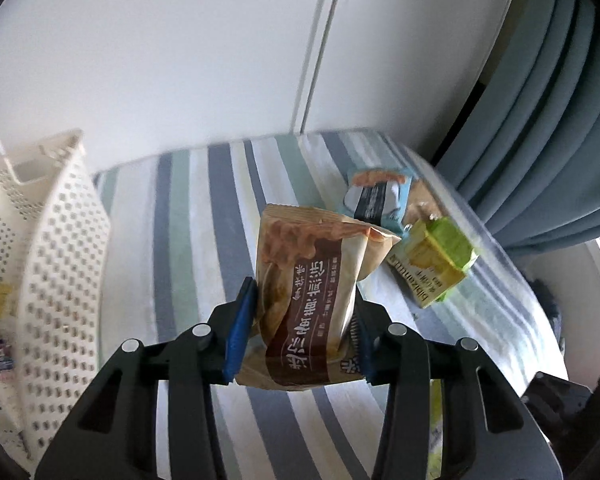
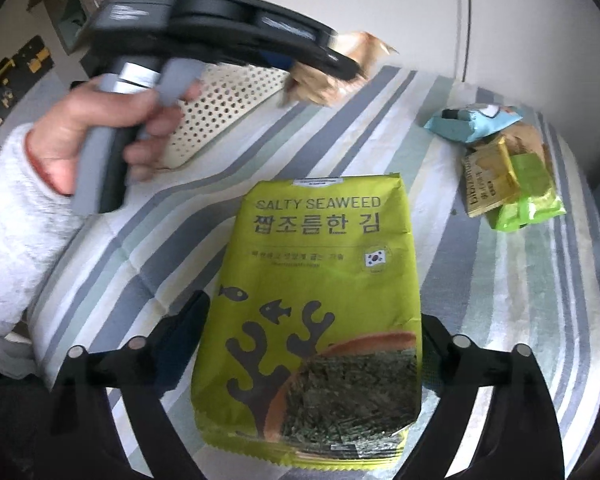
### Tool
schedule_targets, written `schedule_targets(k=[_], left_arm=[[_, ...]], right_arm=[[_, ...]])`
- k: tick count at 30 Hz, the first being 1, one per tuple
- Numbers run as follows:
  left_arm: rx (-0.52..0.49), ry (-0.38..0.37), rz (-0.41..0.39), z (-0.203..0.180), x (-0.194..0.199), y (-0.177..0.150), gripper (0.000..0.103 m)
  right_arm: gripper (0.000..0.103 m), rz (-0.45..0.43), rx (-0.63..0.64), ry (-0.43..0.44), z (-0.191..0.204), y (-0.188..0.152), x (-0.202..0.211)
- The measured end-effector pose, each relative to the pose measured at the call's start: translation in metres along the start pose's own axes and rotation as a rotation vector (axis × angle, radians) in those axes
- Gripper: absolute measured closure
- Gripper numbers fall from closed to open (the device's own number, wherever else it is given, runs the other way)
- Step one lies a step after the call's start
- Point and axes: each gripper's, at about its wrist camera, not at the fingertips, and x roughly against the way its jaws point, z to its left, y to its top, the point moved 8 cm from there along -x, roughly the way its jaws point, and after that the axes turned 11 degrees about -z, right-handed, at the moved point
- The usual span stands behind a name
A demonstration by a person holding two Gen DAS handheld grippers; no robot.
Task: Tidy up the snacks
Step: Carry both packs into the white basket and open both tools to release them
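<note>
Snack packs are clamped: a brown pastry pack [image 1: 300, 300] by the left gripper [image 1: 298, 328] beside the perforated basket [image 1: 56, 240], a salty seaweed bag [image 2: 316, 312] by the right gripper [image 2: 312, 344].

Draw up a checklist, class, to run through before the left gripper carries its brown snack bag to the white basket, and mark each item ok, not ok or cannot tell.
1. Left gripper shut on the brown snack bag: ok.
2. Bag lifted off the striped cloth: ok.
3. White basket within view on the left: ok.
4. Room left in the basket: cannot tell.
5. Right gripper grips the seaweed pack: cannot tell.
6. Other snacks clear of the path: ok.
</note>
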Motion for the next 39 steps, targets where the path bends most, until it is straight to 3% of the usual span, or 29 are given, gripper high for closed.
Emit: schedule_targets(k=[2,15,23,29,30,32,33,39], left_arm=[[0.002,0.000,-0.021,0.000,0.010,0.004,0.058],[0.053,0.038,-0.153,0.028,0.081,0.019,0.058],[0.123,0.123,-0.238,0.087,0.131,0.030,0.058],[0.190,0.205,-0.261,0.138,0.156,0.019,0.058],[0.208,0.219,-0.257,0.147,0.158,0.016,0.057],[0.235,0.234,-0.244,0.159,0.159,0.008,0.029],[0.255,0.238,-0.242,0.166,0.160,0.005,0.002],[0.363,0.260,-0.271,0.198,0.174,-0.010,0.003]], right_arm=[[0.023,-0.006,-0.015,-0.019,-0.002,0.001,0.001],[0.025,-0.090,-0.106,0.004,0.009,0.015,0.016],[0.025,-0.116,-0.100,0.041,0.028,0.032,0.015],[0.025,-0.113,-0.084,0.066,0.043,0.039,0.008],[0.025,-0.112,-0.081,0.072,0.046,0.041,0.006],[0.025,-0.109,-0.078,0.079,0.051,0.044,0.004],[0.025,-0.108,-0.077,0.083,0.053,0.046,0.002],[0.025,-0.105,-0.071,0.101,0.061,0.056,-0.003]])
